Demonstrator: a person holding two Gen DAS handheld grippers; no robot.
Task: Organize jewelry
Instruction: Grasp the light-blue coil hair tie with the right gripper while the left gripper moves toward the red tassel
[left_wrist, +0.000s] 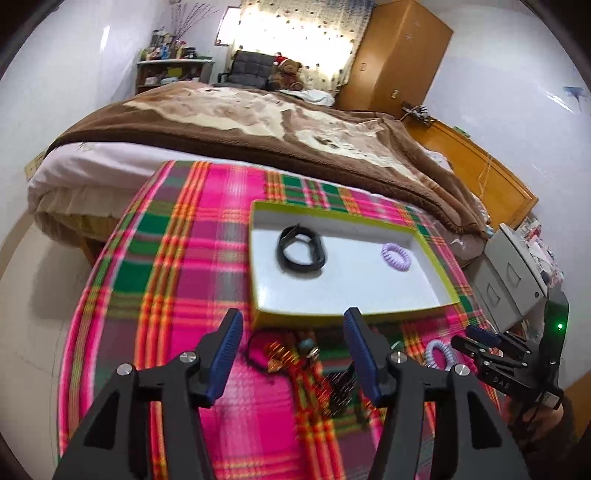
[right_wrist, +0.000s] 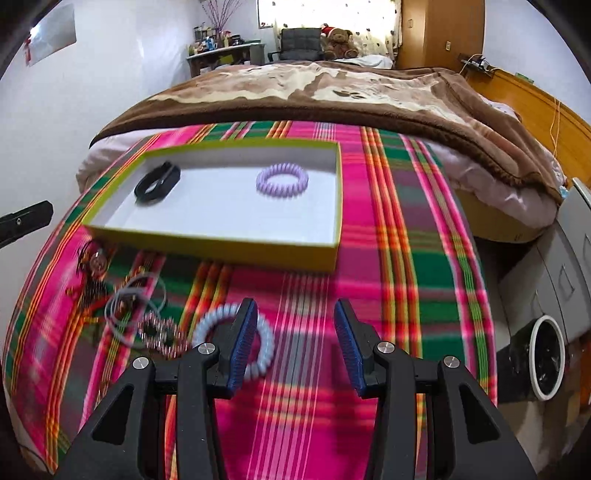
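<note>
A shallow yellow-green box with a white floor (left_wrist: 436, 262) (right_wrist: 332, 206) sits on the plaid cloth. In it lie a black band (left_wrist: 301, 249) (right_wrist: 157, 182) and a purple coil ring (left_wrist: 397, 255) (right_wrist: 282, 179). My left gripper (left_wrist: 291, 332) is open and empty, above a tangle of cords and beads (left_wrist: 291, 356) lying just in front of the box. My right gripper (right_wrist: 295, 325) (left_wrist: 480, 338) is open and empty; a pale blue coil ring (right_wrist: 258, 354) (left_wrist: 439, 352) lies on the cloth by its left finger. More bracelets and rings (right_wrist: 136, 306) lie to the left.
The plaid cloth (left_wrist: 184, 266) (right_wrist: 406, 258) covers a round table beside a bed with a brown blanket (left_wrist: 258, 118) (right_wrist: 332, 88). A grey drawer unit (left_wrist: 513, 266) (right_wrist: 561, 280) and a round bin (right_wrist: 546, 358) stand at the right. A wooden wardrobe (left_wrist: 399, 55) stands at the back.
</note>
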